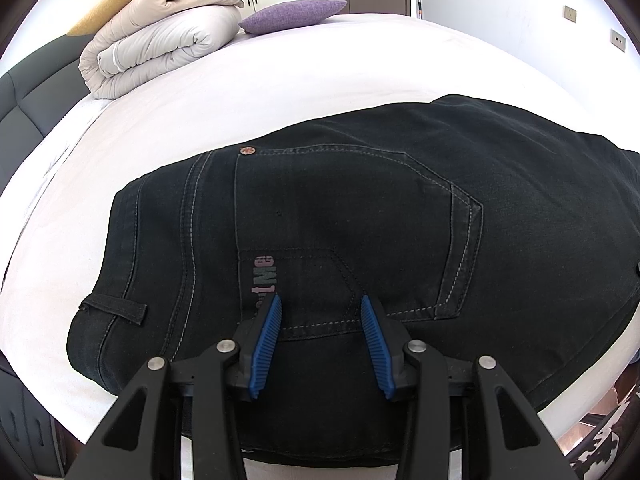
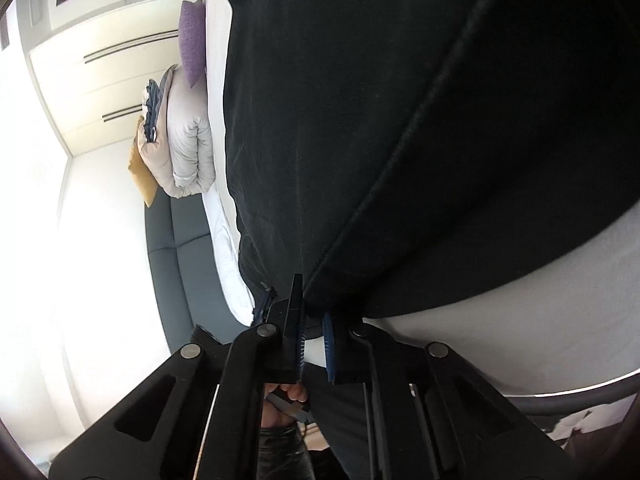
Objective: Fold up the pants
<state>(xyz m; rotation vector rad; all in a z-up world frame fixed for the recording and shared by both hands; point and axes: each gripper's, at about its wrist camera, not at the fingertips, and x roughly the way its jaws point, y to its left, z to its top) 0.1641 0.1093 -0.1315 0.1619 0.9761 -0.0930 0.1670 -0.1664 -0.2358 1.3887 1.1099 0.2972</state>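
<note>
Black jeans (image 1: 360, 220) lie on the white bed (image 1: 280, 80), waist end toward the left, back pocket and a copper rivet facing up. My left gripper (image 1: 320, 308) is open just above the seat of the jeans, its blue pads (image 1: 268, 344) apart and holding nothing. In the right wrist view, which is rolled on its side, the jeans (image 2: 380, 120) fill most of the frame. My right gripper (image 2: 314, 304) is nearly closed on the edge of the black fabric, pinching it between its blue pads (image 2: 329, 344).
A rolled beige duvet (image 1: 160, 44) and a purple pillow (image 1: 292, 16) lie at the far end of the bed. A dark grey upholstered bed frame (image 1: 24, 104) runs along the left. Wardrobe doors and a room door stand behind.
</note>
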